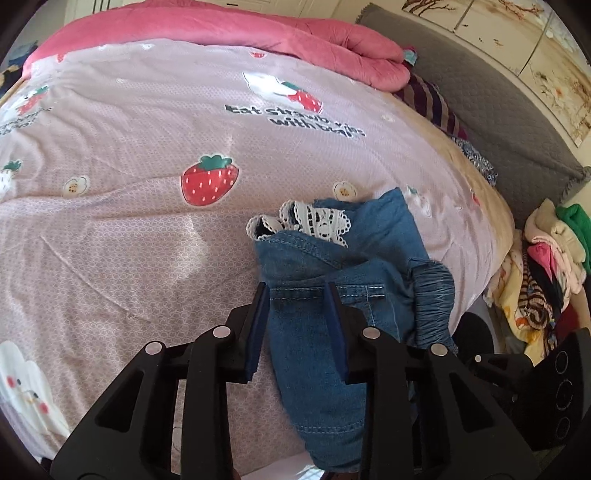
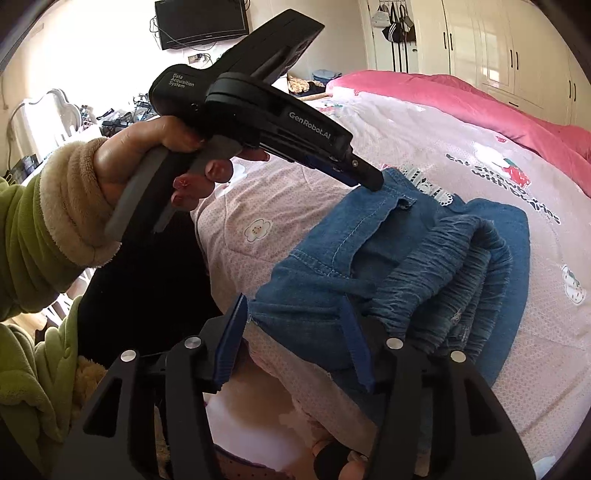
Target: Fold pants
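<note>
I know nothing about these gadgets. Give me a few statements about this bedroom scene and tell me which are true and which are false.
1. The pants lie on a bedsheet printed with strawberries. True.
2. The pants are spread out flat at full length. False: they are folded into a layered bundle.
3. The pants have a white lace trim. True.
4. The quilt at the far side of the bed is green. False: it is pink.
5. A hand holds the left gripper by its handle. True.
</note>
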Demonstrator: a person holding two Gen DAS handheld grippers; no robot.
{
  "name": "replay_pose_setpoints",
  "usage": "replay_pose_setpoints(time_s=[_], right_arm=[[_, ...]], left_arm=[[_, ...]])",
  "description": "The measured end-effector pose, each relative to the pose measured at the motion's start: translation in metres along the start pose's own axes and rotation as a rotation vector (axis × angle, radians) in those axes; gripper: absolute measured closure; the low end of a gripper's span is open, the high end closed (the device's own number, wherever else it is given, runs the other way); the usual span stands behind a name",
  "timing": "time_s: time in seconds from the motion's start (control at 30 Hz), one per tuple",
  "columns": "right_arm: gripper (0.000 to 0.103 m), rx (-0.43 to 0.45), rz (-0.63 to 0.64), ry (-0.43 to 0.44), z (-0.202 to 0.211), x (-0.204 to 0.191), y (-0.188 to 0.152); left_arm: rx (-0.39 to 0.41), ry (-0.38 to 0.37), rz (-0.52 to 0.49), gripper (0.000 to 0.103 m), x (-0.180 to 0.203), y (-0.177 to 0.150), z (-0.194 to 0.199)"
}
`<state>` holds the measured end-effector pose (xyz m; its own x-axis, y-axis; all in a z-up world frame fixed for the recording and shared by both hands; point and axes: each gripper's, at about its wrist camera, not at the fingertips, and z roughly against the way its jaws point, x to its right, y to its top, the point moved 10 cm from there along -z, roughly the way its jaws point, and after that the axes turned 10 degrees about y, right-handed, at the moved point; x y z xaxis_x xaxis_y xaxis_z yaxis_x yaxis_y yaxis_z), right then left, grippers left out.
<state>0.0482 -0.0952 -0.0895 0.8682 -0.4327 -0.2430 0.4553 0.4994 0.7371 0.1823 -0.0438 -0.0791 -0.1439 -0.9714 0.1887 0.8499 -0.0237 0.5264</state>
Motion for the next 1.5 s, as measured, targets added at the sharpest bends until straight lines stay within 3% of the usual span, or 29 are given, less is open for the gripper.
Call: replay_pose_setpoints(time_s=[0.1, 0.23, 0.57, 0.73, 0.97, 1.03, 1.23, 1.43, 1.5], right_arm=[[0.052, -0.004, -0.002, -0.004, -0.003, -0.002, -0.003], [0.052, -0.037, 0.022, -0.016, -0.010, -0.001, -0.013], [0.052, 0.011, 0.026, 0.008, -0.014, -0.001, -0.017], [0.052, 0.025, 0.023, 0.032, -0.015, 0.001, -0.022], [0.052, 0.034, 0.028, 0.038, -0.015, 0.001, -0.022], [0.052, 0.034, 0.026, 0.042, -0.015, 0.001, -0.023], [0.052, 0.040, 0.018, 0.050, -0.016, 0.002, -0.023], [0.052, 0.036, 0.023, 0.046, -0.017, 0.002, -0.023], [0.052, 0.037, 0.022, 0.044, -0.016, 0.002, -0.023]], left_arm=[[-0.010, -0.010, 0.005, 0.087, 0.001, 0.009, -0.003], [-0.086, -0.002, -0.020, 0.089, 0.004, 0.011, -0.017], [-0.233, 0.029, -0.109, 0.090, 0.013, 0.013, -0.028], [-0.228, 0.081, -0.175, 0.091, 0.015, 0.010, -0.029], [-0.200, 0.063, -0.092, 0.096, 0.012, 0.026, -0.035], [-0.177, 0.073, -0.075, 0.103, 0.008, 0.032, -0.034], [-0.186, 0.075, -0.058, 0.103, 0.005, 0.034, -0.044], [-0.091, 0.110, -0.047, 0.103, 0.003, 0.054, -0.042], [-0.117, 0.084, -0.032, 0.103, 0.006, 0.054, -0.047]])
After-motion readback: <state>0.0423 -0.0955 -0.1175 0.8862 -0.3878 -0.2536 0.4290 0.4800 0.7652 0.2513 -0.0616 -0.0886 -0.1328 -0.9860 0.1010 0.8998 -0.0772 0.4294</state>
